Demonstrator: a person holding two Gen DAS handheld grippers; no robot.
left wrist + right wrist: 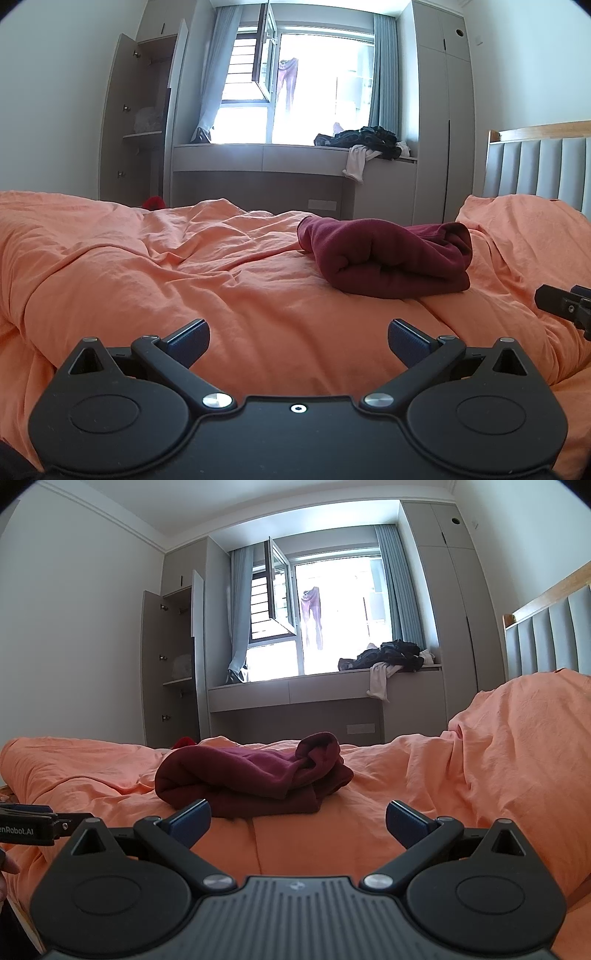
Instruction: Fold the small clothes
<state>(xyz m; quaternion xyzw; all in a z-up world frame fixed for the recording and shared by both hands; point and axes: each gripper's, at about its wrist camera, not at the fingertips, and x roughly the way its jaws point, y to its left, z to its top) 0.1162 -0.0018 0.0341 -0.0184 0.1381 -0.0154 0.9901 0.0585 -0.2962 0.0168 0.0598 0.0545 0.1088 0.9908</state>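
Lying across the whole lower view: orange bedspread [155, 266], rumpled, ridged and soft. Risking a bundle tipping or sliding on that uneven, giving surface if pressed from one side.

Sitting on the bedspread, toward the pillow side: dark red garment [251, 775], bunched into a thick, loose roll, layers curling open at the end nearest the headboard [539, 166]. Looking half-folded at best; hard telling from this low angle whether sleeves are tucked in or trapped underneath. Risking unrolling, or pinching several layers at once, if grabbed at the fat rounded edge.

Hovering low over the bedspread, short of the garment: left gripper [298, 341], fingers spread wide, holding nothing. Risking catching the bedspread along with the cloth on a low approach.

Hovering likewise, just before the garment's near edge: right gripper [298, 821], fingers spread wide, also holding nothing. Sitting close beside the other tool, so risking a knock between them when both reach in.

Heaped on the window ledge, well apart: more clothes [388, 655], not in play.
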